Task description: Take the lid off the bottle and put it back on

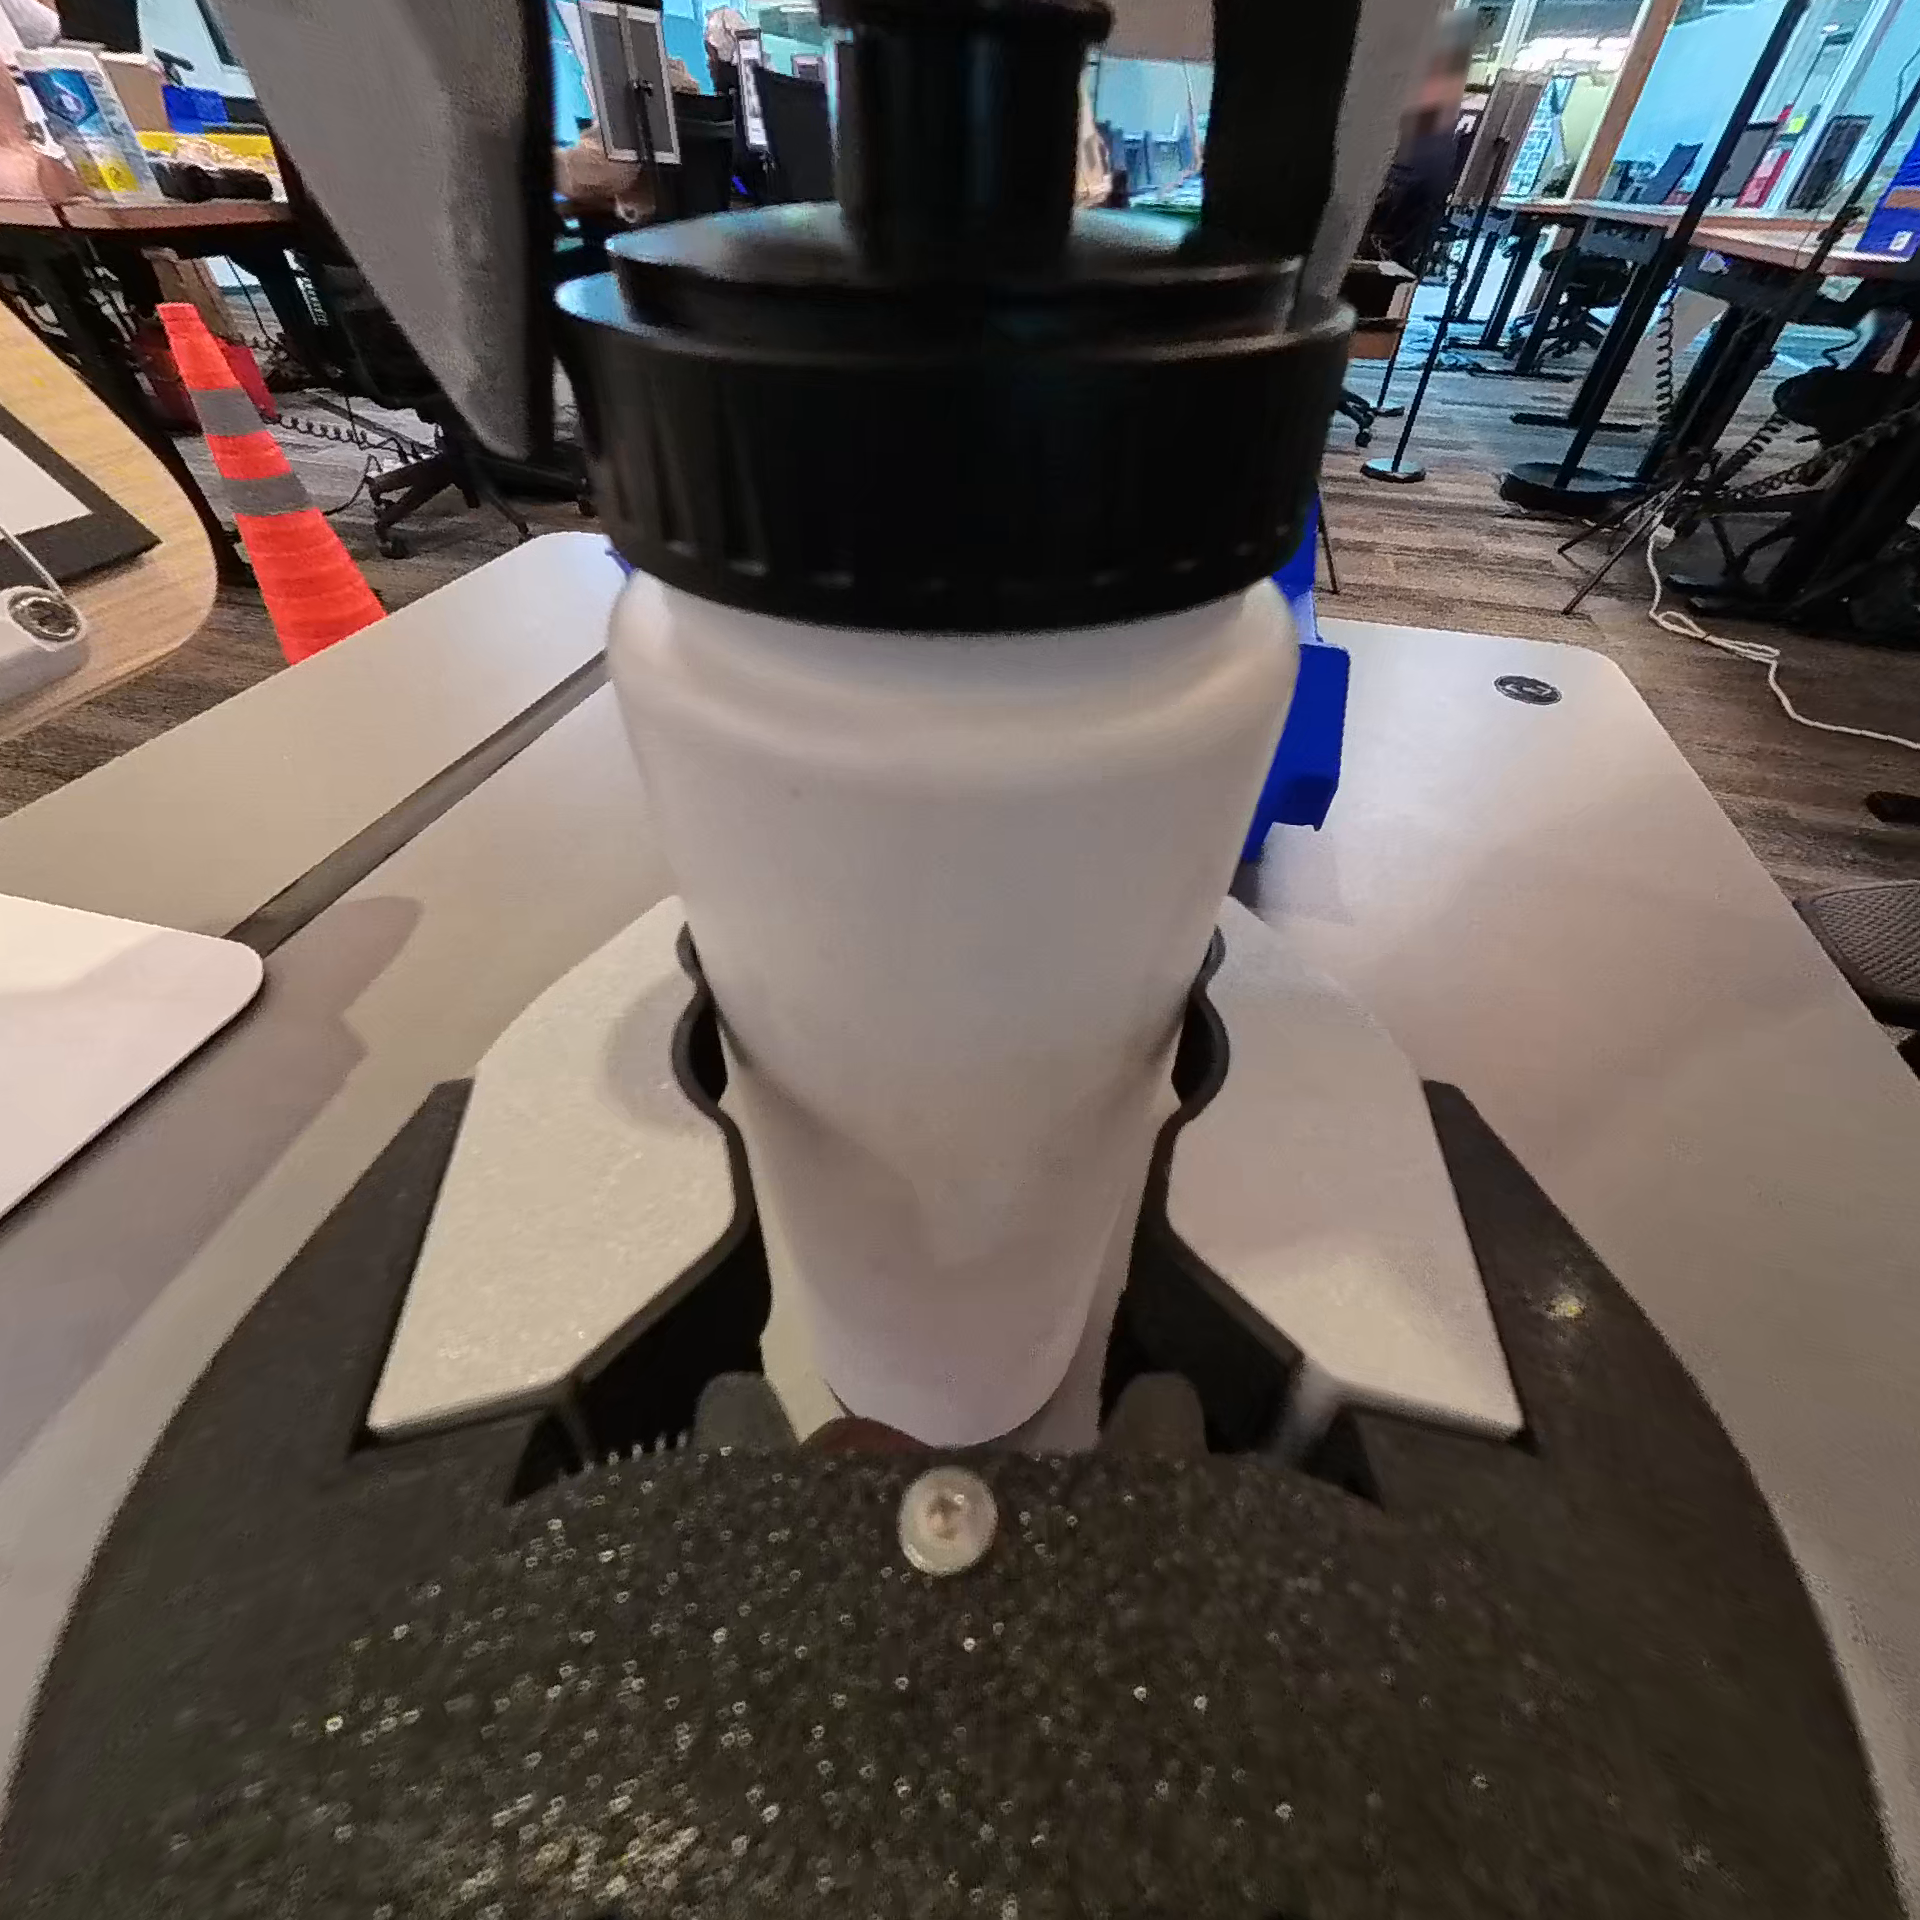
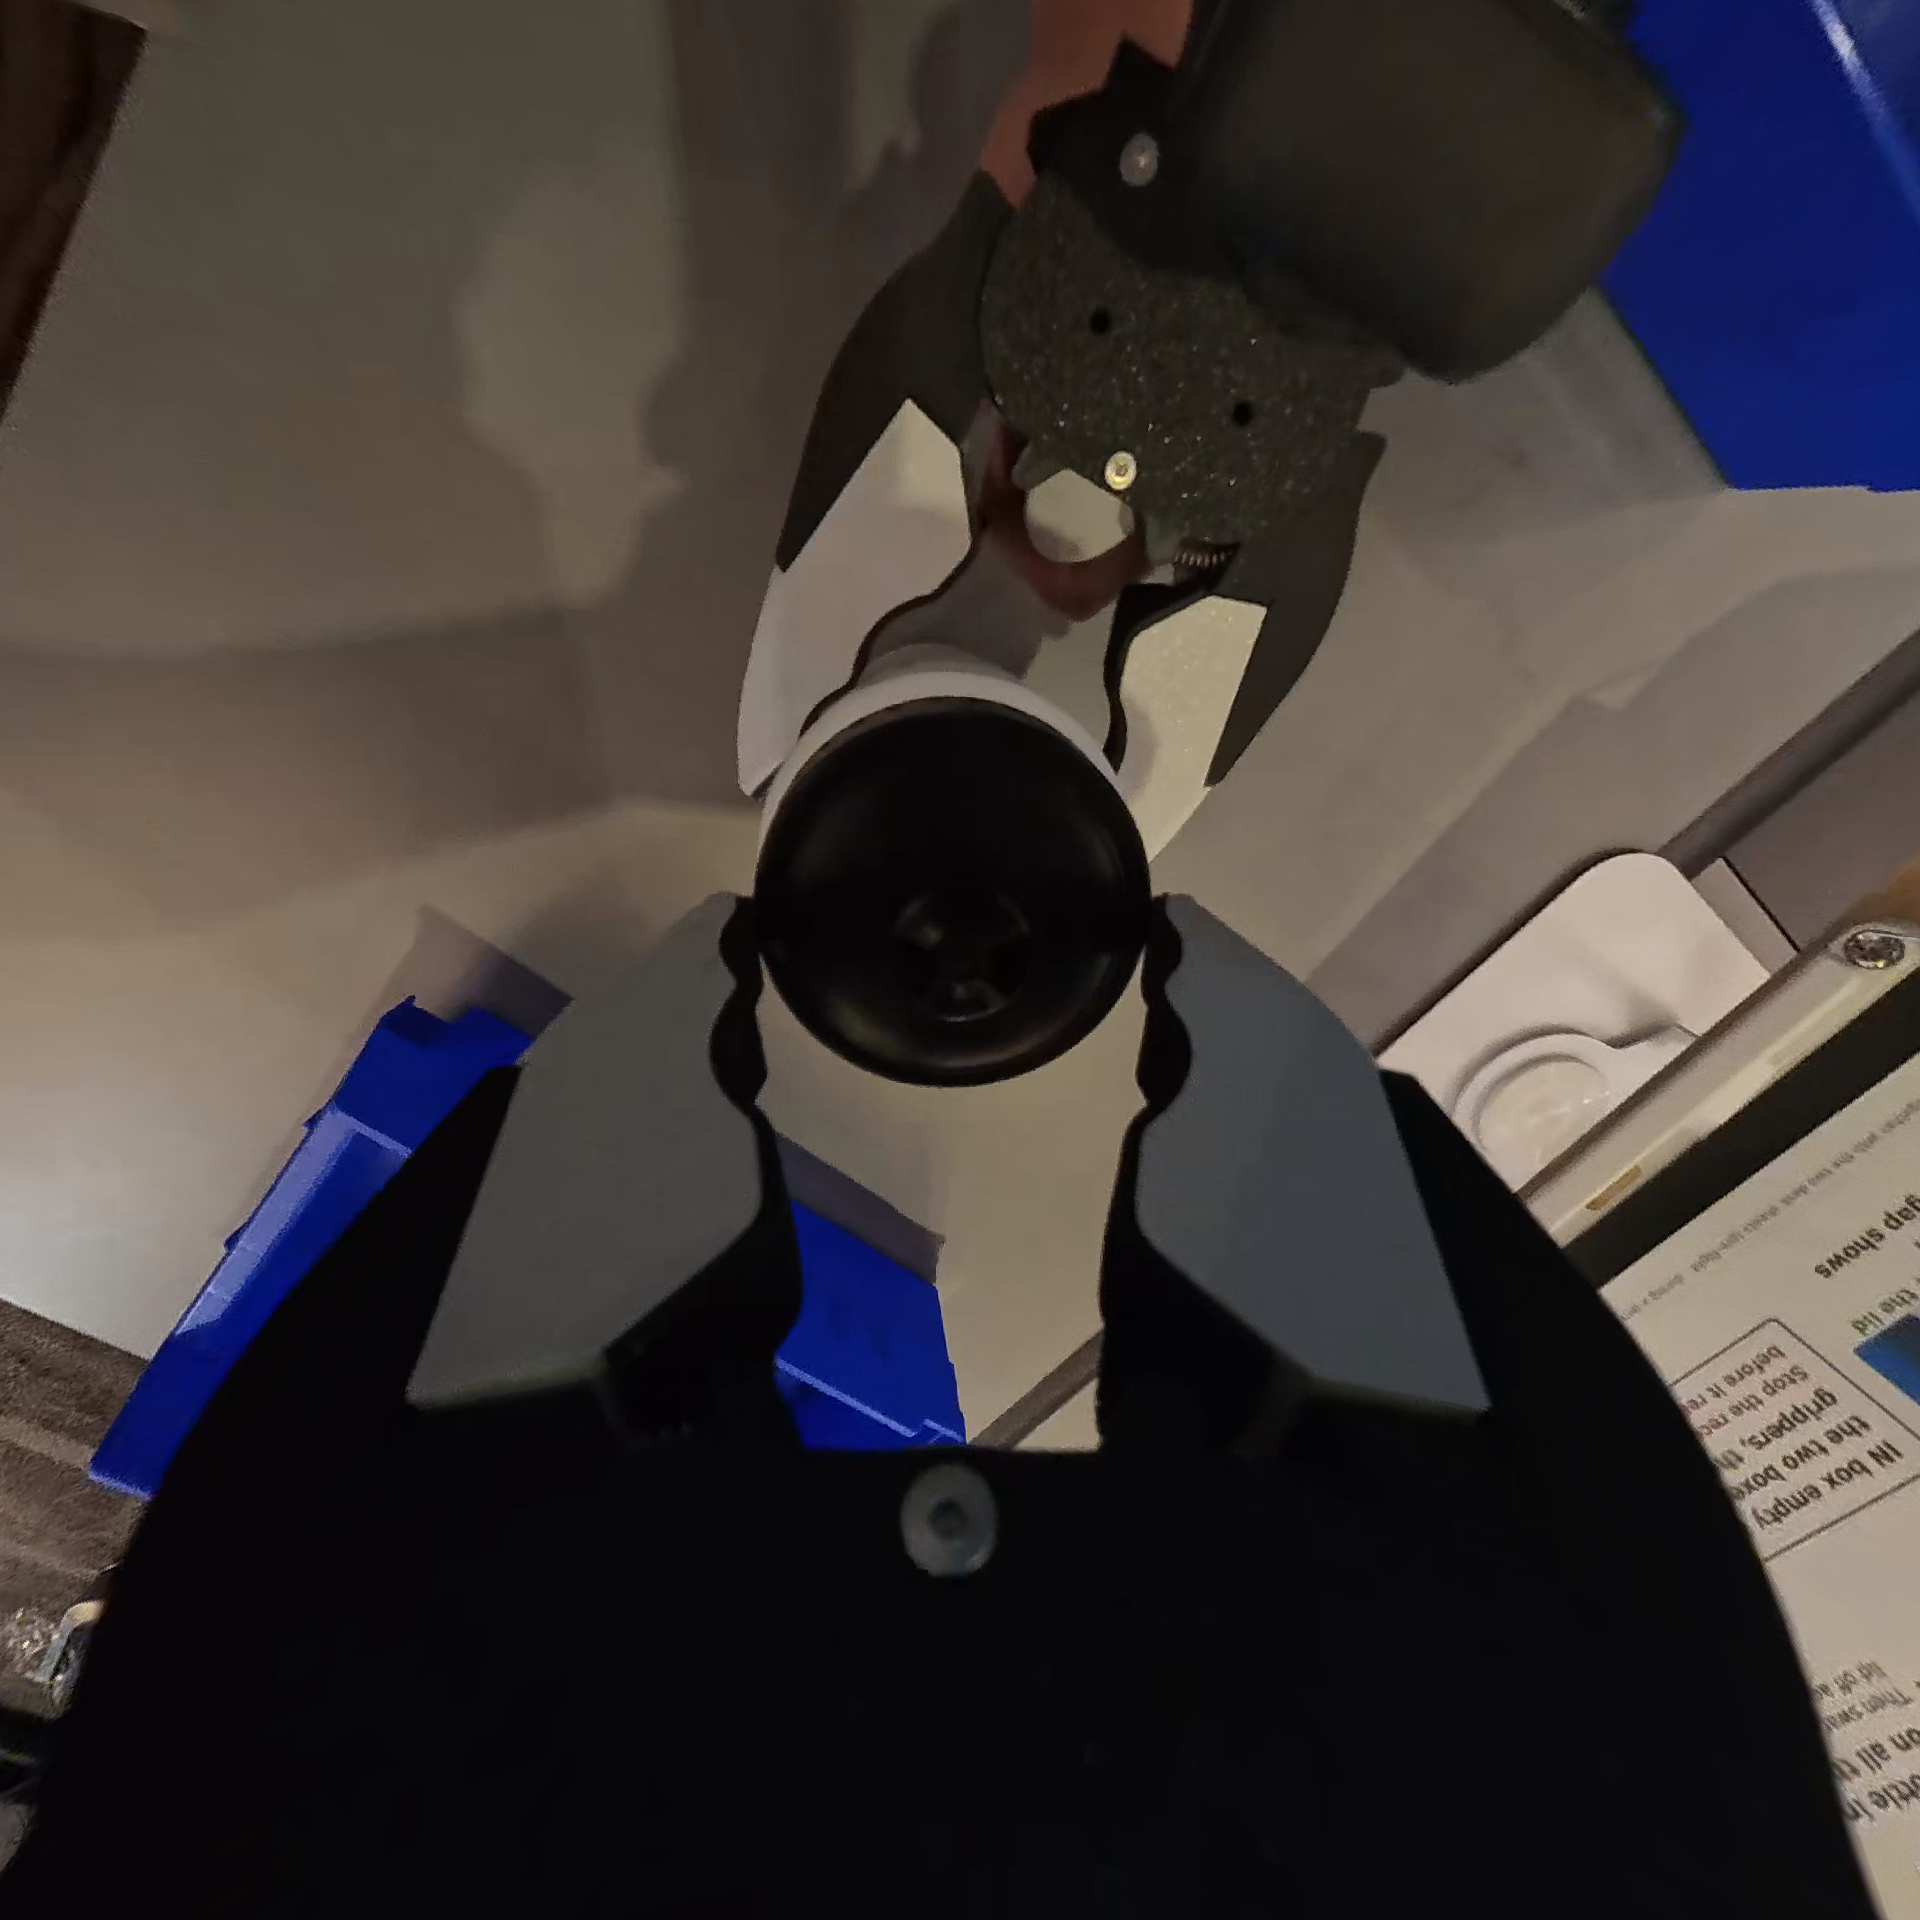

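A white bottle (image 1: 956, 935) with a black screw lid (image 1: 956, 447) stands upright in my left gripper (image 1: 951, 961), which is shut on its lower body, with both pads against it. My right gripper (image 2: 948, 925) comes down from above, and its two fingertips (image 2: 732, 966) press on opposite sides of the lid (image 2: 951, 914). In the left wrist view its fingers (image 1: 416, 208) flank the lid's rim. In the right wrist view the left gripper's fingers (image 2: 1184, 675) clasp the bottle (image 2: 935, 675) below the lid. The lid sits on the bottle's neck.
The bottle is held over a pale table (image 1: 1558, 935). A blue bin (image 1: 1304, 727) stands just behind the bottle and also shows in the right wrist view (image 2: 312, 1247). A white tray (image 1: 94, 1039) lies at the left and a printed sheet (image 2: 1787, 1403) lies beside it. An orange cone (image 1: 270, 478) stands on the floor.
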`<state>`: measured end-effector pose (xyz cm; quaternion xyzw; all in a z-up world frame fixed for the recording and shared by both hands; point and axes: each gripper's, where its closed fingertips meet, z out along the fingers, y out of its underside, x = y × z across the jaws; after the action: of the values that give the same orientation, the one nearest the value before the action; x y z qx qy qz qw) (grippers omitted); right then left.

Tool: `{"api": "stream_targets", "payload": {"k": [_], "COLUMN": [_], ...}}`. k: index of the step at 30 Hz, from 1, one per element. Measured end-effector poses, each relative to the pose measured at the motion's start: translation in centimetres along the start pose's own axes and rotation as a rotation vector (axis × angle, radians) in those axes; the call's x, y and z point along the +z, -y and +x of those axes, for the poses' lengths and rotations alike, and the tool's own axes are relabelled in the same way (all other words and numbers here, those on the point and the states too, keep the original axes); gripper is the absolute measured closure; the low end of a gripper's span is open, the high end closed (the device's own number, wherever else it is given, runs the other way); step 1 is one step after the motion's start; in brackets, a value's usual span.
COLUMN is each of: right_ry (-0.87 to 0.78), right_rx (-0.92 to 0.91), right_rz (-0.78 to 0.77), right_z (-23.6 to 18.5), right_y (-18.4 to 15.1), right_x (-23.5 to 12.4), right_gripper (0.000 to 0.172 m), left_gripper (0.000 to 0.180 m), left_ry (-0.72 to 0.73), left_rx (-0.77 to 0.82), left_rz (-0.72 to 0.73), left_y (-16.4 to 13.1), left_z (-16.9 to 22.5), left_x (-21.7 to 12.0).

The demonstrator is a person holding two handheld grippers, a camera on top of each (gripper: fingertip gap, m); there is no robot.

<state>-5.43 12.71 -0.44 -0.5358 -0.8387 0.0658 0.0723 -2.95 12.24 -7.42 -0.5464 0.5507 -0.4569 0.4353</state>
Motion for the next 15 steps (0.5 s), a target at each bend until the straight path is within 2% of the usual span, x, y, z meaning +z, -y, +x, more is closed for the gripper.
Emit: {"api": "stream_targets", "payload": {"k": [2, 8, 15], "right_ry": [0.005, -0.024, -0.03], "right_rx": [0.017, 0.224, 0.584], "right_rz": [-0.004, -0.084, -0.201], "right_z": [-0.06, -0.08, -0.28], "right_y": [-0.03, -0.17, -0.3], "right_x": [-0.02, -0.01, -0.08], "right_gripper": [0.101, 0.102, 0.102], "left_gripper": [0.095, 0.095, 0.096], "left_ry": [0.001, 0.007, 0.013], "left_rx": [0.0, -0.003, -0.005], "left_rz": [-0.002, -0.006, -0.012], "left_y": [0.0, -0.03, -0.06], "left_z": [0.01, -0.06, -0.16], "left_x": [0.01, -0.05, -0.05]}}
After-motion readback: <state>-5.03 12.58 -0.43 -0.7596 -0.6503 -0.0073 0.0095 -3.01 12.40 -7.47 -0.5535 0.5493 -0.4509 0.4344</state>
